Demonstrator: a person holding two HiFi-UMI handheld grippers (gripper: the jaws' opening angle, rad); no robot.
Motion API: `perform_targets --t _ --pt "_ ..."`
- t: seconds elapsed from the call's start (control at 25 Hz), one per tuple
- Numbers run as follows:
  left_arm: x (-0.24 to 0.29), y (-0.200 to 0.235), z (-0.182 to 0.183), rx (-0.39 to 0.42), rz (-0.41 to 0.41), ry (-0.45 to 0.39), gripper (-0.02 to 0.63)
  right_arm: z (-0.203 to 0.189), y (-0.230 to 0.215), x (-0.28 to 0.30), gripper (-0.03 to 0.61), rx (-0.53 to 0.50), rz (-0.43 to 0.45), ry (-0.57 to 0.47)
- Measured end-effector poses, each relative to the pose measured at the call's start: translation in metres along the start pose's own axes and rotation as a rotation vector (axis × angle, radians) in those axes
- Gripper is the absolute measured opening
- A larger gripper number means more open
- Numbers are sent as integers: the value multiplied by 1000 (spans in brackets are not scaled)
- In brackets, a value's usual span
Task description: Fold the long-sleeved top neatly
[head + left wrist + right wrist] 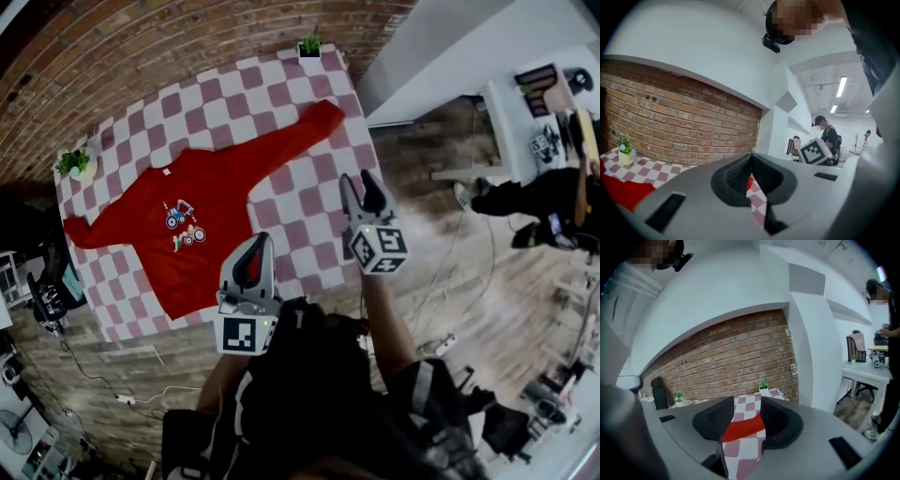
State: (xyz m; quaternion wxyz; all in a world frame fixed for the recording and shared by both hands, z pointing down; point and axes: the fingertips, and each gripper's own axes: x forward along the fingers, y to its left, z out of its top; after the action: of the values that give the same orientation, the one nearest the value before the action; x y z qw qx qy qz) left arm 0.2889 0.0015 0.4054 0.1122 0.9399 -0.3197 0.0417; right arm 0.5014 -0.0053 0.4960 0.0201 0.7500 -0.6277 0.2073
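Note:
The red long-sleeved top (202,225) lies spread flat, front up, on the pink-and-white checked table (281,84). One sleeve reaches toward the far right corner and the other toward the left edge. My left gripper (256,244) hangs over the table's near edge by the top's hem, with its pads (740,173) closed together on nothing. My right gripper (362,186) is over the table's right edge, near the right sleeve. Its jaws stand apart and empty. In the right gripper view that sleeve (743,427) shows beyond the open fingers (717,418).
Small potted plants stand at the far corner (309,44) and by the left edge (75,164). A brick wall runs behind the table. To the right are a white desk (511,112) and another person (553,202). Cables lie on the wooden floor (122,394).

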Motion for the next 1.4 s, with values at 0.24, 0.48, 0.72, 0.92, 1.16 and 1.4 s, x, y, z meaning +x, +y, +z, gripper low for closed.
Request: perform_targets --t 0.24,0.48,0.72,0.92,1.16,1.4 --pt "36 20 -17 -22 7 31 6 -15 -43 70 172 39 -44 46" --pt "57 35 -33 -36 25 52 6 -33 -82 132 172 69 -78 98" --pt "78 41 -43 -49 25 53 6 -64 -107 183 172 99 -90 175" --pt "87 54 -55 -48 40 75 6 -91 -125 214 172 122 -109 238" --pt "91 68 -64 -55 64 81 6 -127 -133 236 173 145 -116 326" --pt "90 73 -70 -33 64 100 6 -148 -142 250 173 151 -140 374"
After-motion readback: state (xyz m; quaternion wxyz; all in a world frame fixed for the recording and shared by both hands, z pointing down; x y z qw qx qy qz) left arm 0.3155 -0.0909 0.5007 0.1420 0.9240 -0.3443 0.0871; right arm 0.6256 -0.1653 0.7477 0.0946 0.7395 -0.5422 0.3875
